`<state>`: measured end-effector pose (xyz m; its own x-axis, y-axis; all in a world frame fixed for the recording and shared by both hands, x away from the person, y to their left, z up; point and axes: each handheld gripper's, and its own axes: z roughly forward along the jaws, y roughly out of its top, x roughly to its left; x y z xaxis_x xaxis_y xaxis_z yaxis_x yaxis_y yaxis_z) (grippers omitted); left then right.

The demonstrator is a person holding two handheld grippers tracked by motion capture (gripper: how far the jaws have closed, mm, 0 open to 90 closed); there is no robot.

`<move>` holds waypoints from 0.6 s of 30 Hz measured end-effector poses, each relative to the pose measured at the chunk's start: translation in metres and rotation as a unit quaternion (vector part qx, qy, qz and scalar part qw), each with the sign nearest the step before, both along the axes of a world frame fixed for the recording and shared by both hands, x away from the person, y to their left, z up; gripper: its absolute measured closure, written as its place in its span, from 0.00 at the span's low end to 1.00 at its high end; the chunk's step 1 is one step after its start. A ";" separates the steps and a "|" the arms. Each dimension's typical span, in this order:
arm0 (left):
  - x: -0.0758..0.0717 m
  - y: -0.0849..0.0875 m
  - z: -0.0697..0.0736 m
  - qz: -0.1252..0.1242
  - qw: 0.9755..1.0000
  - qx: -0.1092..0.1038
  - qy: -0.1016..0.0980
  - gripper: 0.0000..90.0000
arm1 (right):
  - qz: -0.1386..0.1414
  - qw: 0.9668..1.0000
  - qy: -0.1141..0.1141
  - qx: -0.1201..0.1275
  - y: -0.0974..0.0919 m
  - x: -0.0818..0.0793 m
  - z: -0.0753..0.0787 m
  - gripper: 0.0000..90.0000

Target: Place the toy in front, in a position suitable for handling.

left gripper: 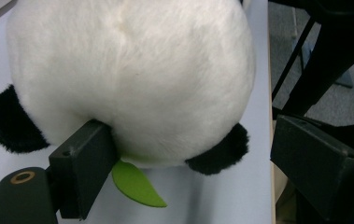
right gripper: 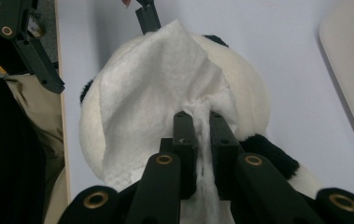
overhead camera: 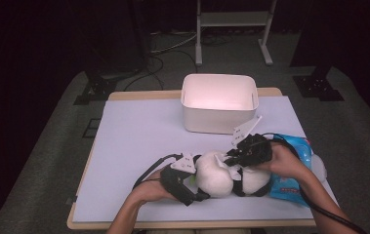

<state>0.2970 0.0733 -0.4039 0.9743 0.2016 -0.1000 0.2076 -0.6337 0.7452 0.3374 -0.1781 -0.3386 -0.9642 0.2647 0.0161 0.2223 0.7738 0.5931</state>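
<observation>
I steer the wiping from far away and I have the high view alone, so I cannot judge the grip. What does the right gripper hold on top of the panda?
Observer: The right gripper is shut on a white wipe that drapes over the panda plush.
Operator: Does the left gripper squeeze the panda?
Observer: No. The left gripper is open: one jaw touches the plush and the other stands apart from it.
Operator: Is there anything under the toy?
Observer: A green leaf pokes out beneath it, beside the jaw that touches.
</observation>
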 end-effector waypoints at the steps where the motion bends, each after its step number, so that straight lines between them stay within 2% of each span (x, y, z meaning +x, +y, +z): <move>1: 0.000 0.000 0.000 0.000 1.000 0.000 0.000 0.15 | 0.000 1.000 0.000 0.000 0.000 0.000 0.000 0.93; 7: 0.003 0.004 0.002 0.001 1.000 0.010 -0.013 0.16 | 0.000 1.000 -0.008 0.003 0.001 -0.002 0.002 0.92; 12: 0.004 0.008 0.003 -0.002 1.000 0.011 -0.014 0.16 | -0.001 1.000 -0.008 0.005 0.001 -0.004 0.003 0.92; 17: 0.011 0.013 0.005 0.000 1.000 0.008 -0.028 0.16 | 0.004 1.000 -0.013 0.004 0.002 -0.007 0.004 0.92; 18: 0.011 0.013 0.005 0.000 1.000 0.008 -0.028 0.19 | 0.004 1.000 -0.014 0.003 0.003 -0.008 0.004 0.92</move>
<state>0.3079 0.0859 -0.3985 0.9782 0.2034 -0.0420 0.1662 -0.6454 0.7455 0.3293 -0.1753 -0.3346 -0.9664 0.2569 -0.0089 0.1996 0.7719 0.6036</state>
